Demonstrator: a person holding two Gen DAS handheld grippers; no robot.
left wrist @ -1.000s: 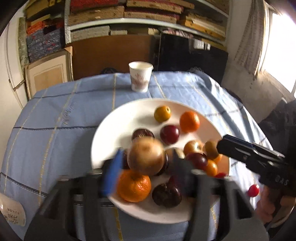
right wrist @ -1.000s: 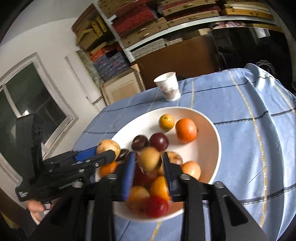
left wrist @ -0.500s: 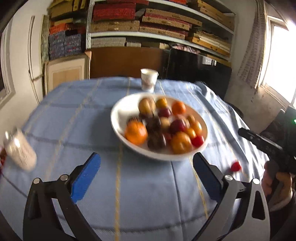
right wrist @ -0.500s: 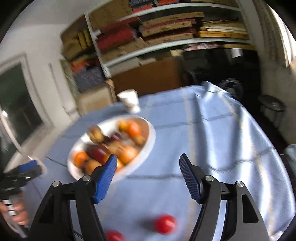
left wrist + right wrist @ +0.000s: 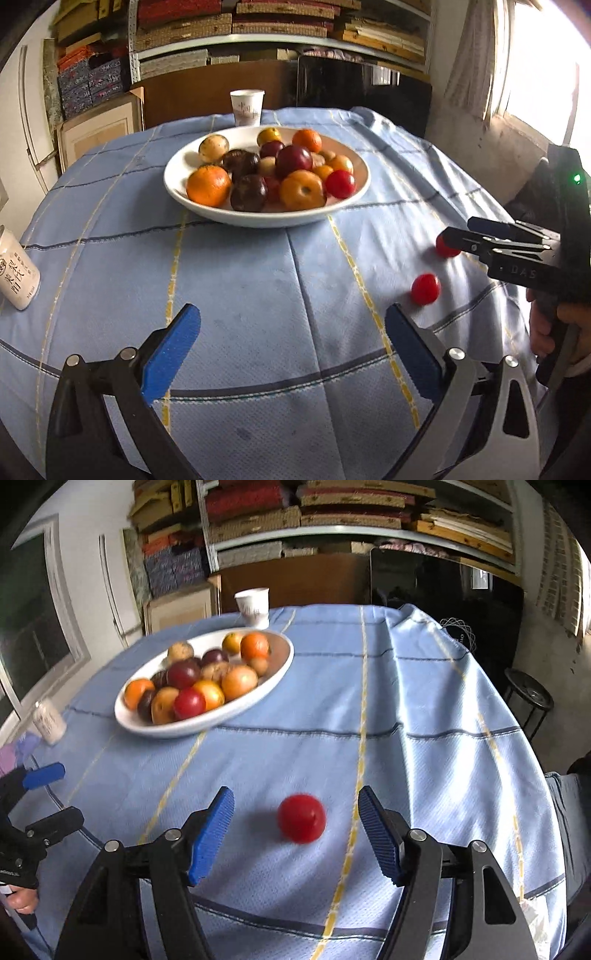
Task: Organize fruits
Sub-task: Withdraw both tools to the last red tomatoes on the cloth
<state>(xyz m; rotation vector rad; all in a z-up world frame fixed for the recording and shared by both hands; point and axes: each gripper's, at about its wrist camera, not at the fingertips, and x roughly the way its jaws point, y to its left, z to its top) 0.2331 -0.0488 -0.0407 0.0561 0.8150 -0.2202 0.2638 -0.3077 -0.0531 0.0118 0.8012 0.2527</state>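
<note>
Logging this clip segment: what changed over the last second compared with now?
Both claws let go and pulled back from the plate: the left claw dropped its tan fruit at the plate's far left, and the right claw left its fruit in the pile. Both are now open; the right frames a red fruit on the cloth. Plate and paper cup stayed put.

Glossy white bowl (image 5: 207, 206); matt woven tablecloth (image 5: 258, 280); paper cup (image 5: 247, 108)

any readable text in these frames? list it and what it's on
"DAS": on the side of the right gripper, seen from the left wrist view.
White bottle at the table's left edge: large dark Chinese characters, too distorted to read reliably.
Paper cup: a dark printed mark, too small to read.
Nothing else is legible.
</note>
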